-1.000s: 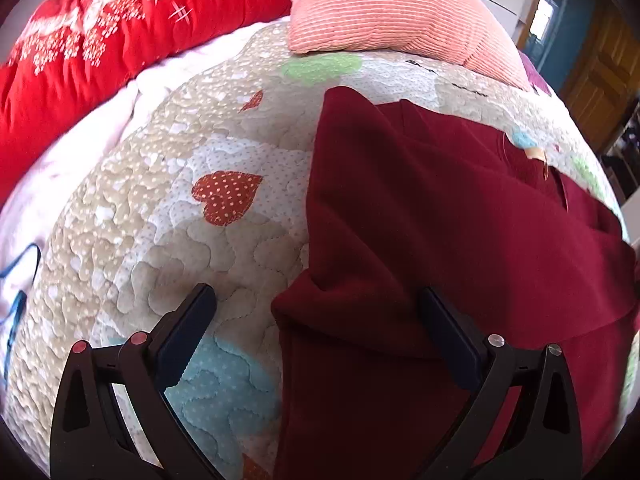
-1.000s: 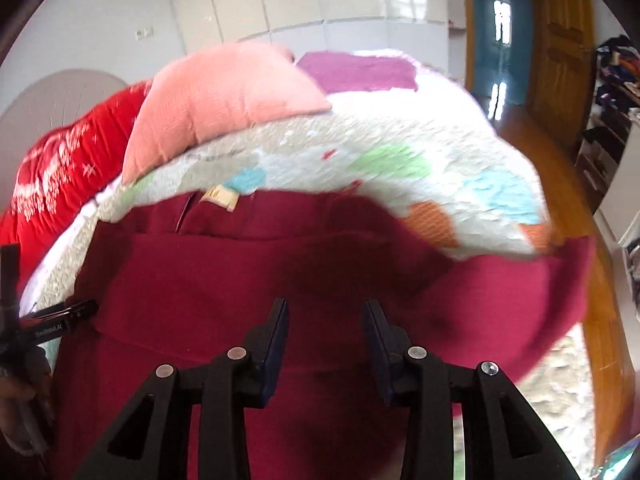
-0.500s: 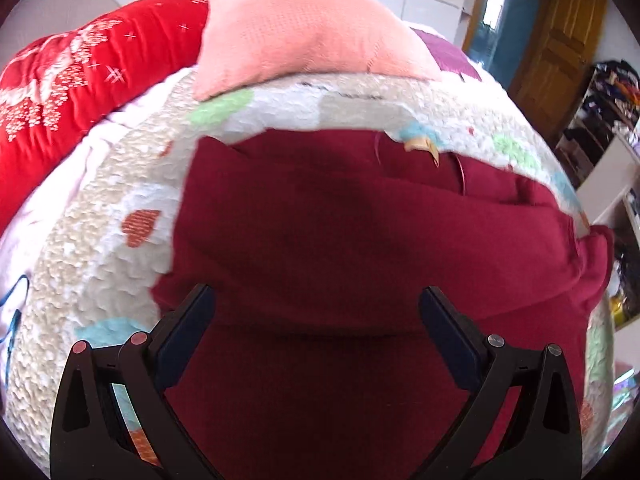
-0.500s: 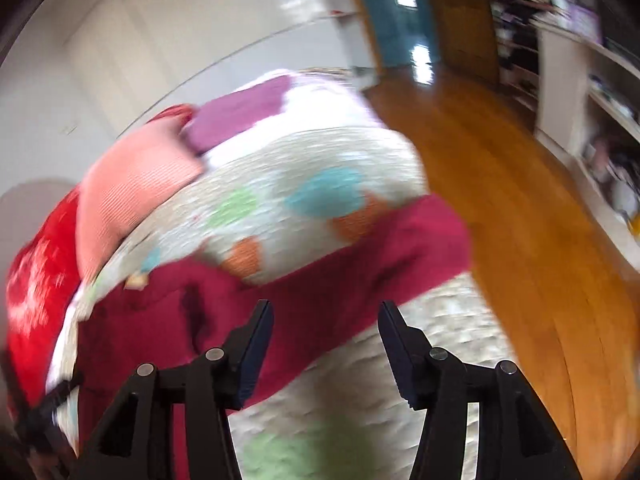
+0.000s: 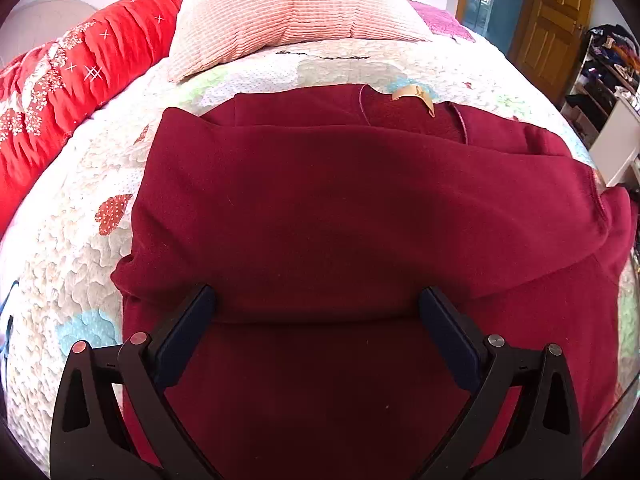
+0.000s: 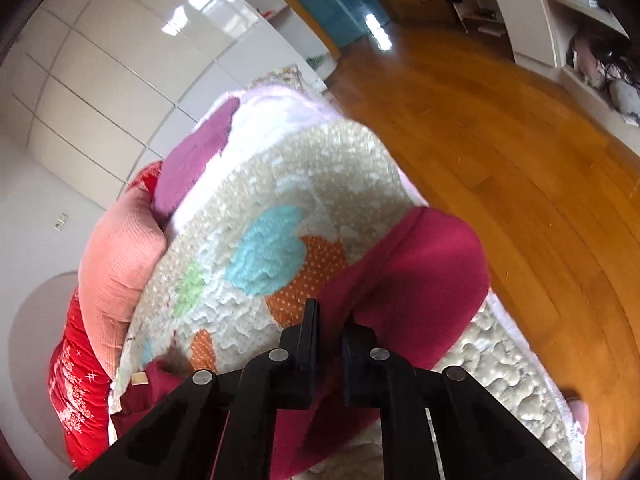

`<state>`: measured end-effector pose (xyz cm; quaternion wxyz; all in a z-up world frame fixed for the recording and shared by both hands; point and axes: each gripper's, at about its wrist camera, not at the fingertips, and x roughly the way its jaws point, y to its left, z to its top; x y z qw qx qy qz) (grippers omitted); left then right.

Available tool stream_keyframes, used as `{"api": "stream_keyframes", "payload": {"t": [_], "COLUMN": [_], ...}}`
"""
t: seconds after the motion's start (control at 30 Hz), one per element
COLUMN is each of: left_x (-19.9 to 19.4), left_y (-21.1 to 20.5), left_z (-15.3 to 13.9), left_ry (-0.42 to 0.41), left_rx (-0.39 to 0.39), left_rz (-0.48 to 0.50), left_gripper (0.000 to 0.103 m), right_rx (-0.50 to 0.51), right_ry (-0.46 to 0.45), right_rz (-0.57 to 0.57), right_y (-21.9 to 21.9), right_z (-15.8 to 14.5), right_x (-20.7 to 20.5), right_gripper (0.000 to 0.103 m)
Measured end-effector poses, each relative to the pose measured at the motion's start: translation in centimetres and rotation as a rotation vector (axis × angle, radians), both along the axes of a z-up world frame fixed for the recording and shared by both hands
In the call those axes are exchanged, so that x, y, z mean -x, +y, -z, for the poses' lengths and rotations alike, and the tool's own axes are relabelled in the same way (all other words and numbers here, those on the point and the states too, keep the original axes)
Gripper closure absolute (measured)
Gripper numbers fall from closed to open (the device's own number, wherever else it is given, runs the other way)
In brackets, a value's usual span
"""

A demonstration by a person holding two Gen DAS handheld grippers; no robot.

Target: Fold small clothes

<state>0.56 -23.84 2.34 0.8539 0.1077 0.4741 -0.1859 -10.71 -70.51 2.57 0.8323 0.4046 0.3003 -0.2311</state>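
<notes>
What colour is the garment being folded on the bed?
Dark red, a plain maroon garment with no pattern; it shows best in the left wrist view.

A dark red fleece sweater [image 5: 360, 216] is lying spread across the bed quilt [image 5: 72, 264], its collar end with a tan label [image 5: 412, 94] pointing toward the pillows. One sleeve is lying folded across the chest, forming a straight horizontal edge over the body. The other sleeve [image 6: 408, 264] is stretching sideways to the quilt's edge, bunching into a rounded fold there and draping slightly over the side.
</notes>
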Motion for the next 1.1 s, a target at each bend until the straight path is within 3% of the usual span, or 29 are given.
{"api": "stream_keyframes", "payload": {"t": [0.17, 0.23, 0.4, 0.5, 0.6, 0.7, 0.77, 0.9, 1.1], "left_x": [-0.4, -0.8, -1.1, -1.1, -1.1, -1.0, -0.8, -0.8, -3.2], "left_y": [3.2, 5.2, 10.6, 12.8, 13.5, 13.4, 13.2, 12.2, 8.9], "left_z": [-2.3, -3.5, -5.6, -5.6, -5.0, -4.8, -4.9, -5.0, -4.6], "left_ry": [-0.030, -0.040, -0.060, -0.051, -0.033, -0.023, -0.025, -0.032, 0.016], "left_rx": [0.058, 0.104, 0.210, 0.256, 0.262, 0.265, 0.264, 0.272, 0.350], "left_rz": [-0.045, -0.085, -0.202, -0.250, -0.265, -0.248, -0.226, -0.175, -0.148], "left_gripper": [0.001, 0.001, 0.001, 0.001, 0.001, 0.001, 0.001, 0.001, 0.001], "right_rx": [0.169, 0.238, 0.387, 0.424, 0.362, 0.273, 0.195, 0.122, 0.154], "right_ry": [-0.111, -0.173, -0.246, -0.200, -0.100, 0.048, 0.071, 0.004, -0.016], "right_rz": [-0.074, -0.158, -0.535, -0.770, -0.947, -1.008, -1.001, -0.911, -0.785], "right_y": [2.2, 4.9, 17.4, 26.0, 33.3, 36.0, 35.3, 31.4, 26.5], "right_z": [-7.6, -11.0, -16.1, -14.6, -8.6, -2.6, -0.8, -1.8, -3.6], "right_x": [2.7, 2.2, -2.9, -6.5, -9.9, -11.9, -11.8, -9.2, -5.0], "right_gripper": [0.095, 0.096, 0.096, 0.096, 0.096, 0.096, 0.092, 0.063, 0.062]}}
